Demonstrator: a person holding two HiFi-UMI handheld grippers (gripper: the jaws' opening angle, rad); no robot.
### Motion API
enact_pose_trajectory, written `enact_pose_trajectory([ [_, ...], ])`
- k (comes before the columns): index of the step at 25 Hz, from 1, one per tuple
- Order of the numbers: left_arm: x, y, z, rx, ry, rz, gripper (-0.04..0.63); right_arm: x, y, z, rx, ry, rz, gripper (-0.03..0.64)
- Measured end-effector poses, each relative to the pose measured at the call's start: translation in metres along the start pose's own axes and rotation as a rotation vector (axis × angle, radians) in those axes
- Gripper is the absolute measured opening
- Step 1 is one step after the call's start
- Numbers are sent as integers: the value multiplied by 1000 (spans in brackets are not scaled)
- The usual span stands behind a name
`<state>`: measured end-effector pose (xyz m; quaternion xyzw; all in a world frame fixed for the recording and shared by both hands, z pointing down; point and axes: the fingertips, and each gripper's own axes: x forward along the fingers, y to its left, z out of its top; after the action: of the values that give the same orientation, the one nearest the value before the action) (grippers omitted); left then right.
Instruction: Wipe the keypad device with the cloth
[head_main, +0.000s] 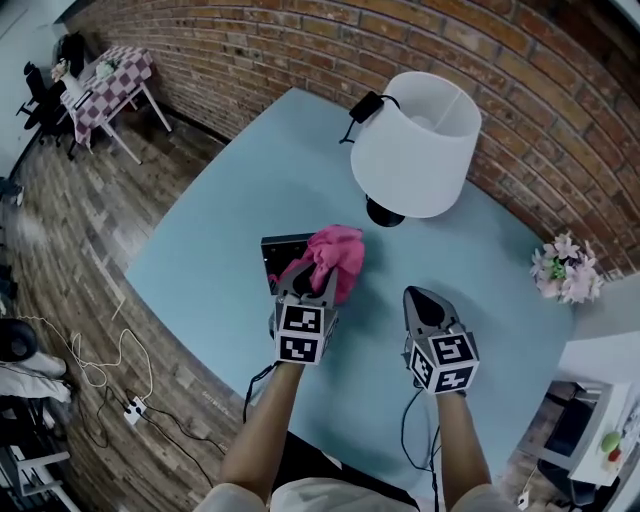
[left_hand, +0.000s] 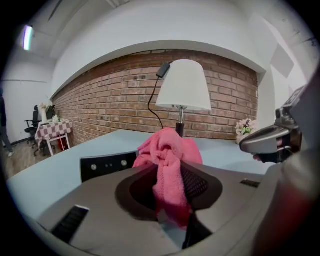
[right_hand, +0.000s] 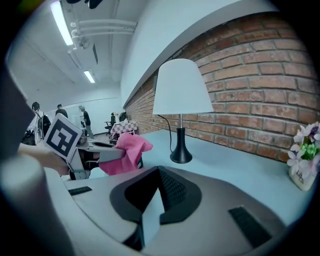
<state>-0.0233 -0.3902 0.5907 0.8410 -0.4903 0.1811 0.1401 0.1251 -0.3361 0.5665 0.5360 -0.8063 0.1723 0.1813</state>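
A black keypad device (head_main: 283, 251) lies on the light blue table (head_main: 220, 270); the left gripper view shows its dark face (left_hand: 106, 165) with two small round buttons. A crumpled pink cloth (head_main: 338, 255) rests over the device's right part. My left gripper (head_main: 306, 292) is shut on this cloth (left_hand: 167, 155), which hangs bunched between the jaws (left_hand: 172, 192). My right gripper (head_main: 421, 297) hovers over bare table to the right of the device, shut and holding nothing (right_hand: 154, 202). From the right gripper view the cloth (right_hand: 127, 149) and the left gripper (right_hand: 97, 154) appear at the left.
A lamp with a white shade (head_main: 415, 145) stands just beyond the cloth, its black base (right_hand: 180, 152) on the table and its cord running to a plug (head_main: 365, 105). A small pot of pink flowers (head_main: 567, 268) sits at the table's right edge. Cables (head_main: 100, 370) lie on the wooden floor at left.
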Motion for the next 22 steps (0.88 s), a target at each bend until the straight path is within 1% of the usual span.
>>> enact_pose_trajectory([
  [6,7,-16,-28,3,50,-10,146,-10,-4,-2,10,-5,-9,15],
  [10,1,-13,-43,-16,63,-5,146,-10,1,-2,4,-6,-6,15],
  [15,-12,2,-52,-19,50,13,147,-7,12,-2,5,-7,12,15],
  [20,-31,31,-60,-51,53,65,147,1,28,3,4,-8,29,15],
  [22,-37,45,-62,-52,46,92,147,5,36,6,3,-10,36,15],
])
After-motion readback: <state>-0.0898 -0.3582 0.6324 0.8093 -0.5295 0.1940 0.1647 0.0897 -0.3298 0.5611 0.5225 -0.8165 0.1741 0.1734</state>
